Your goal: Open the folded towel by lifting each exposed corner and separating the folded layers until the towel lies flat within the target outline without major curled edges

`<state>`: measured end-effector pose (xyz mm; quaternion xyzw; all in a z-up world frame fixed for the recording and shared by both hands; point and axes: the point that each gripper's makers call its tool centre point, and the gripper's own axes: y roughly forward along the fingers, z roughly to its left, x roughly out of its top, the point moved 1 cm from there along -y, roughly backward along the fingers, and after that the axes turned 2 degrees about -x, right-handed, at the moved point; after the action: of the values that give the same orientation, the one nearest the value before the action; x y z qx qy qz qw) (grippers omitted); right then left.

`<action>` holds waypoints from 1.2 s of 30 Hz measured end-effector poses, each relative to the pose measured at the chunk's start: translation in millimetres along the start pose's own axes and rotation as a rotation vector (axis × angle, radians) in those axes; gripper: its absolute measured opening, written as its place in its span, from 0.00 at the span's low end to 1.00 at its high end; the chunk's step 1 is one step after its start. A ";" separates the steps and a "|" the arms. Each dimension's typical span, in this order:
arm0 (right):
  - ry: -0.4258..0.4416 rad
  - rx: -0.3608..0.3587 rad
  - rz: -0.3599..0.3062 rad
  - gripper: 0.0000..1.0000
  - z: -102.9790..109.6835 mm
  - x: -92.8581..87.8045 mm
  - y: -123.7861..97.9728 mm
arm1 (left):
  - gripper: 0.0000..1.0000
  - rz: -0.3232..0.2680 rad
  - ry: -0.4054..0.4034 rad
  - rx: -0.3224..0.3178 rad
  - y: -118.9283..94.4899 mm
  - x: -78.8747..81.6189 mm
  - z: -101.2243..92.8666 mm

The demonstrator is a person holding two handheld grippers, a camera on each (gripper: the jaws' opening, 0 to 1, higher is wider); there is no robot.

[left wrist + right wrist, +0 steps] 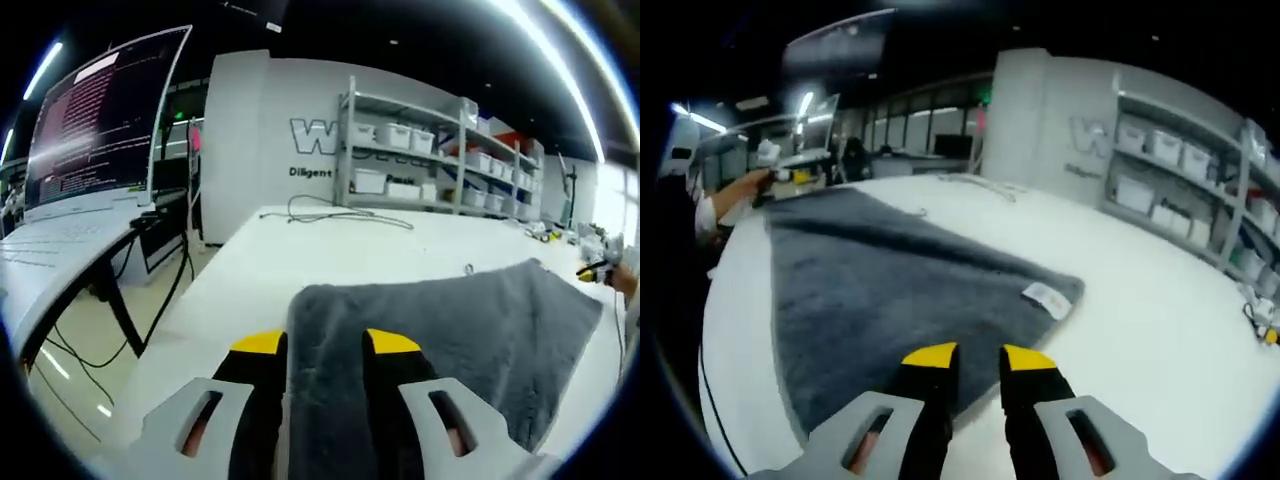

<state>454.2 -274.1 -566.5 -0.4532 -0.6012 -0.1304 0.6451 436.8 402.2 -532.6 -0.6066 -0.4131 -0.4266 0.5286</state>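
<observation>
Between my left gripper (325,345) jaws the near edge of the grey towel (450,320) drops out of sight, so I cannot tell from the left gripper view whether the tips actually pinch the cloth or only straddle it. The towel's right corner runs into the dark rim there. In the right gripper view my right gripper (978,358) covers the towel's nearest edge, and I cannot tell if it grips. The white label (1046,297) on the towel's corner is too small to read. The text on the monitor (100,115) is blurred, and the wall lettering (318,140) is partly hidden by the shelving (440,150).
</observation>
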 end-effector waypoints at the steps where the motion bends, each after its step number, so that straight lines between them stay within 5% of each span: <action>1: 0.000 0.008 0.000 0.13 2.7 -0.8 -0.7 | 0.30 -0.001 0.003 -0.004 2.4 1.2 -1.3; 15: -0.013 0.046 0.022 0.13 29.3 -13.5 -8.6 | 0.30 0.062 0.059 -0.042 37.6 6.3 -9.1; 36: -0.008 0.217 0.011 0.14 81.1 -27.6 -17.5 | 0.30 0.131 0.104 -0.097 82.8 5.0 -13.3</action>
<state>381.7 -234.0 -594.5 -0.3847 -0.6118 -0.0591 0.6886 516.0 381.0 -550.7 -0.6342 -0.3235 -0.4416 0.5460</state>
